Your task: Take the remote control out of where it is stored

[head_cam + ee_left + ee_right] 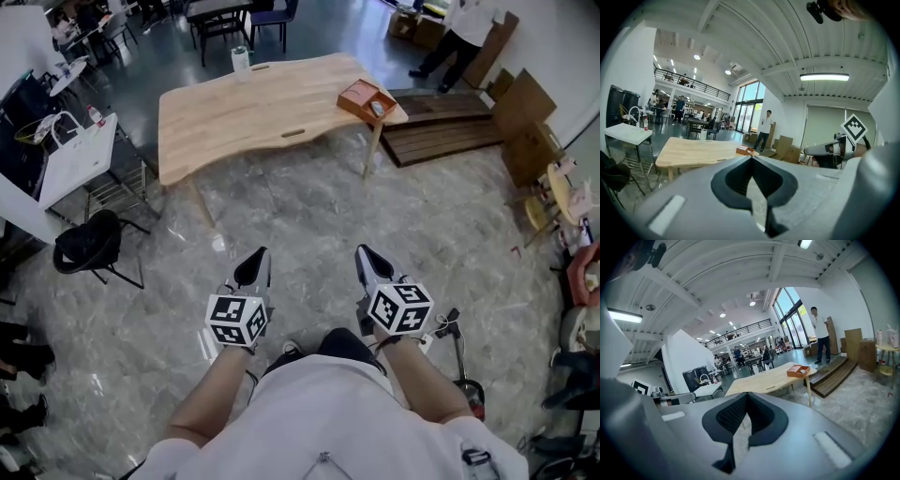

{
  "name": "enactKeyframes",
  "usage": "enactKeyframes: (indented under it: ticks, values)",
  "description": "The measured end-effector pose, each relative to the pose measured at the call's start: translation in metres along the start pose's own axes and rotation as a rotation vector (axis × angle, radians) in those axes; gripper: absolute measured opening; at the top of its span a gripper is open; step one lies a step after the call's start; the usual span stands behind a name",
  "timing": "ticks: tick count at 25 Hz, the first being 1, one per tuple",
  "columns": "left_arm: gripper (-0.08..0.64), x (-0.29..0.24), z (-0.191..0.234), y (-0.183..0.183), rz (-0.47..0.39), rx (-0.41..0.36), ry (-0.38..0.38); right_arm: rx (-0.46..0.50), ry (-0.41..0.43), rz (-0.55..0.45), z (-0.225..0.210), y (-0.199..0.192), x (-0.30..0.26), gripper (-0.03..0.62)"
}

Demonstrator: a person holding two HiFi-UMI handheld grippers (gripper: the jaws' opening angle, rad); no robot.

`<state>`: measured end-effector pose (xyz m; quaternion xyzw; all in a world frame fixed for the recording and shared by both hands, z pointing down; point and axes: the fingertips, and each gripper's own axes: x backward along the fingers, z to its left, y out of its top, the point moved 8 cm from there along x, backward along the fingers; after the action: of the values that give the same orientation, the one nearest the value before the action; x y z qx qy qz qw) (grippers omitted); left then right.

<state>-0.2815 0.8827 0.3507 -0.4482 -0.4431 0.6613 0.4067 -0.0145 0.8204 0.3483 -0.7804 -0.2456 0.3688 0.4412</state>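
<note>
The fingers [733, 177] of the left gripper [260, 255] are pressed together, empty, above the marble floor [281, 225]; the right gripper [364, 251] is closed likewise. Well ahead, the remote control [377, 109] lies in an orange box [354, 92] on the tabletop's [244, 112] right corner.

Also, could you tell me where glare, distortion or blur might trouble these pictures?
Head view: the polished floor throws pale glare near the left gripper, and the edges of the table bow. Left gripper view: round dark border, a blown-out ceiling light, soft close jaws. Right gripper view: same border, bright windows.
</note>
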Motion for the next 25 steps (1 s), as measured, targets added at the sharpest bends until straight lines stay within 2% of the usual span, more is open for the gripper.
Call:
enactKeyframes:
  ticks: [6, 10, 14, 25]
  values:
    - [0.0, -0.034, -0.001, -0.006, 0.03, 0.012, -0.053, 0.0, -0.061, -0.006, -0.021, 0.004, -0.009, 0.028]
    - [0.0, -0.081, -0.007, -0.006, 0.056, 0.007, -0.085, -0.004, -0.087, -0.025, -0.055, 0.017, -0.027, 0.028]
    - [0.0, -0.146, -0.019, 0.003, 0.078, -0.007, -0.108, -0.024, -0.095, -0.042, -0.109, 0.04, -0.058, 0.028]
    - [0.0, -0.358, -0.053, 0.055, 0.091, -0.017, -0.099, -0.039, -0.055, -0.022, -0.263, 0.136, -0.158, 0.028]
